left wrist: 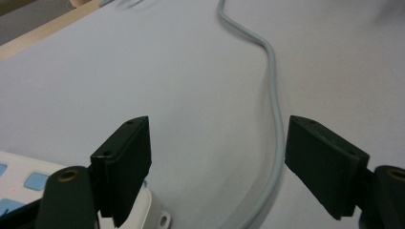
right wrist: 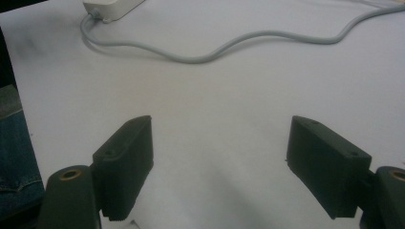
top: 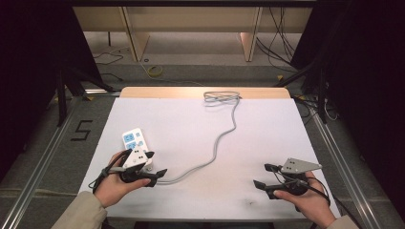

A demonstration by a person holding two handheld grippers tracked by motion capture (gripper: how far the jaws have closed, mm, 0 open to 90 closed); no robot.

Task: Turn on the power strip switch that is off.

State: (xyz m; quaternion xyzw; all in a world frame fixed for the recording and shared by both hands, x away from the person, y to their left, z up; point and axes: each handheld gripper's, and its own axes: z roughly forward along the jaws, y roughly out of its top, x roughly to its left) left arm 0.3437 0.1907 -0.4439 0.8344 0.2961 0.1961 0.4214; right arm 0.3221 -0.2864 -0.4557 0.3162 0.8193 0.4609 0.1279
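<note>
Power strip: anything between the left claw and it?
Nothing visible. The left claw hangs open right at the cable end of the power strip, with the grey cable running off between its jaws across bare table.

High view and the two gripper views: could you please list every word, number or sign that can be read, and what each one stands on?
"5": black digit marked on the grey floor left of the table.
Power strip: blue socket panels on its white face, with no print that can be read at this size.
Left gripper and right gripper: no readable marking on either.
</note>
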